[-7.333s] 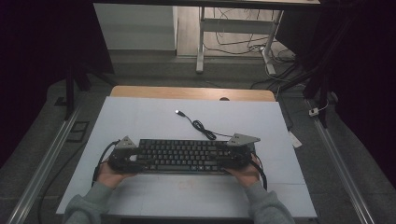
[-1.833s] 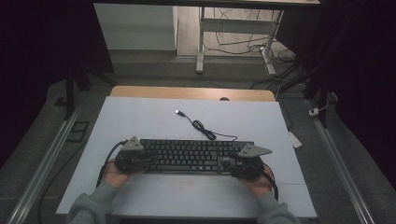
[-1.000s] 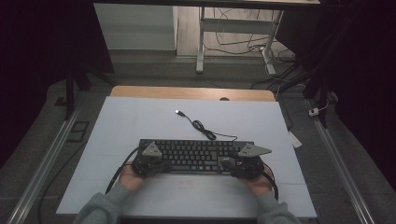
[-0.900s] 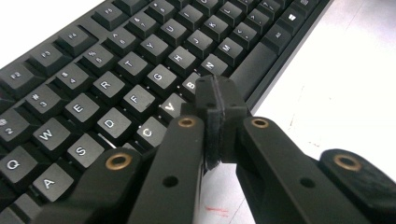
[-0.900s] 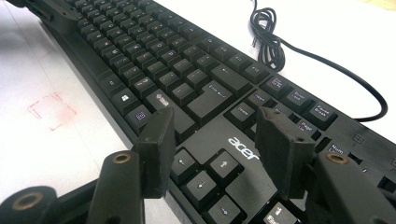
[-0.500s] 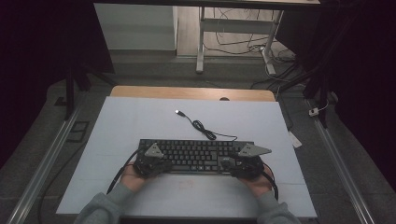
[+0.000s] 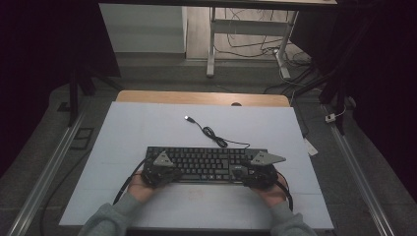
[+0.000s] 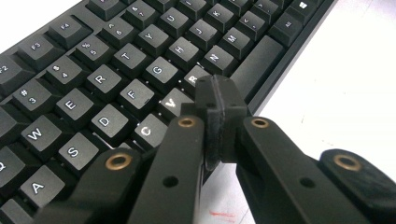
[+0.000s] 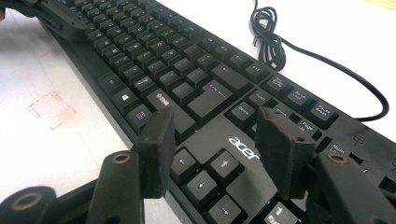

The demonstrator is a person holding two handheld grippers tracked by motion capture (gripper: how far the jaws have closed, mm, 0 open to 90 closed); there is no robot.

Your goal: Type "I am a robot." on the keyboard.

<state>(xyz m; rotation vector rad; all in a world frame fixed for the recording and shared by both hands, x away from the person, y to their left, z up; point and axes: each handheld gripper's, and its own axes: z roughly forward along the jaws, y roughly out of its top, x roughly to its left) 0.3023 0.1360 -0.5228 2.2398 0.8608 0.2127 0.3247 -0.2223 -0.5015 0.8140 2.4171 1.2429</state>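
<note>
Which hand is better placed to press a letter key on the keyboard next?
Left. The left tool is shut to a single tip above the keyboard's V and B keys; the right tool stands open over the arrow keys.

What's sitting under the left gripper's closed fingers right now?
The keyboard: the left gripper, fingers shut together, hangs above its bottom letter row beside V. The key right beneath the tips is covered.

Both my forearms in from bottom edge, grey sleeves, hands low & level. L gripper: jaws pressed together, tips pointing down-fwd, nothing between. R gripper: jaws apart, wide gap, empty. L gripper left side, R gripper right side, well apart.
</note>
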